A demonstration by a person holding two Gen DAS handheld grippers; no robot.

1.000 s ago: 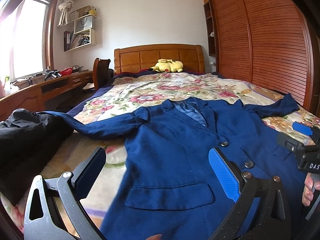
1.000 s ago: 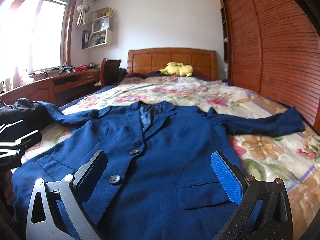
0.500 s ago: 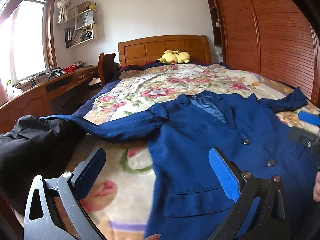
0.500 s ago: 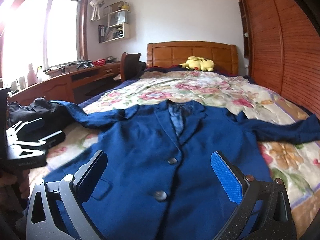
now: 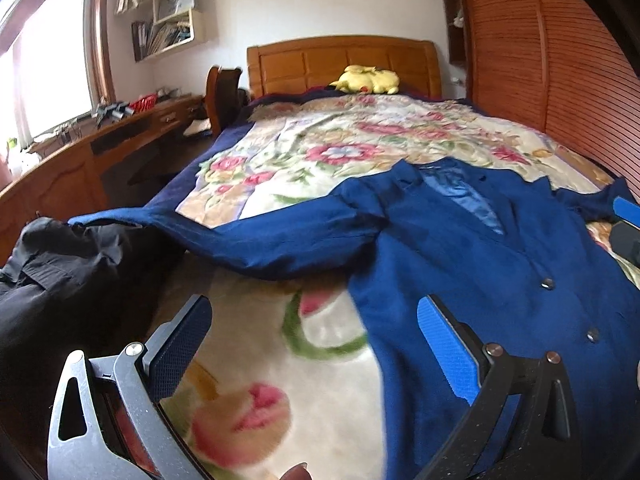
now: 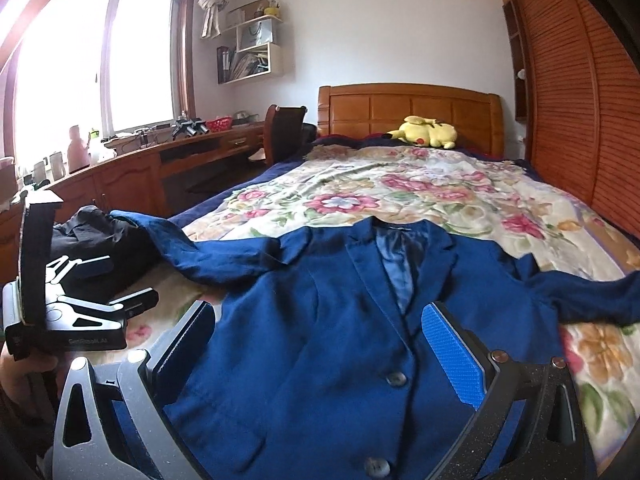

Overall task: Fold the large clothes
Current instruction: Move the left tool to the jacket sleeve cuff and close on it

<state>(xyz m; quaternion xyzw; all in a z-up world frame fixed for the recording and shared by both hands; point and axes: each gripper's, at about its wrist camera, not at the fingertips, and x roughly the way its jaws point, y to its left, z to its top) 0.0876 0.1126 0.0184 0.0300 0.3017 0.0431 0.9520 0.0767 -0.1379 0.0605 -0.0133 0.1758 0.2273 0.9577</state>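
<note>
Both jaws: spread wide, nothing pinched
Left gripper [image 5: 316, 340]: blue-padded fingers hang over the flowered blanket, right finger over the jacket's side edge; seen from the right wrist view too [image 6: 116, 284], fingers apart
Right gripper [image 6: 320, 344]: blue pads straddle the jacket front above its dark buttons, not touching cloth as far as shows
Navy blue blazer jacket [image 6: 340, 320]: lies flat, front up, buttoned, collar toward the headboard, on the near half of the bed
Sleeves: both stretched outward; one sleeve's cuff end rests on the black heap
Black crumpled garment [image 5: 68, 272]: heaped at the bed's left edge
Cream floral blanket [image 5: 360, 140]: covers the bed, bare beyond the collar
Yellow plush toy [image 6: 426, 132]: lying by the wooden headboard [image 6: 400, 108]
White wall shelf unit [image 6: 252, 56]: compartments hold upright books, files, a bag; small items on top
Red basket [image 6: 219, 123]: on the wooden desk [image 6: 132, 168]; contents cannot tell
Slatted wooden wardrobe doors [image 6: 580, 100]: along the bed's right side
</note>
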